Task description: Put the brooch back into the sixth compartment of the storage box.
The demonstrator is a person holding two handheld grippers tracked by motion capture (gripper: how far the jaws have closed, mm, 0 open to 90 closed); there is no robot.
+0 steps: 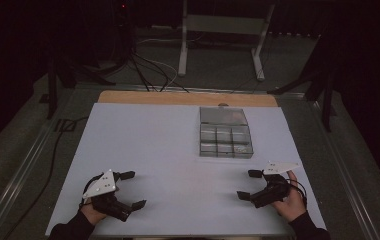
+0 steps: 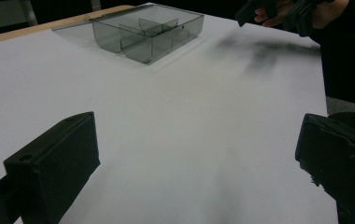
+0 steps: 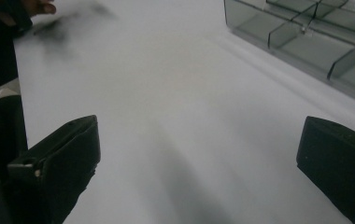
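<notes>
The main risk was to the clear compartment box (image 1: 226, 132) itself: it looked light and sat loose on the white sheet (image 1: 153, 150), so a jaw coming in low against its near wall would probably have shoved it toward the wooden edge (image 1: 178, 97) rather than gripped it. A second risk was a pinch on the thin transparent wall from one side alone, which could have tipped the box or let it slip, since smooth plastic gives little purchase. With both hands converging on one small thing, the two grippers could also have knocked together above it.

The left gripper (image 1: 129, 189) was spread wide, its fingers (image 2: 59, 158) well apart and empty, resting low over bare sheet and touching nothing that could be made out. The right gripper (image 1: 250, 184) stood equally wide, fingers (image 3: 63, 154) far apart, also holding nothing.

The box lay ahead of both pairs of fingers, well beyond their tips. From the left fingers it sat forward and off toward the other hand; from the right fingers it was nearer, just forward and slightly inward. In the right gripper view its dividers (image 3: 301, 32) showed up ahead of the right-hand finger, and the compartments appeared empty
</notes>
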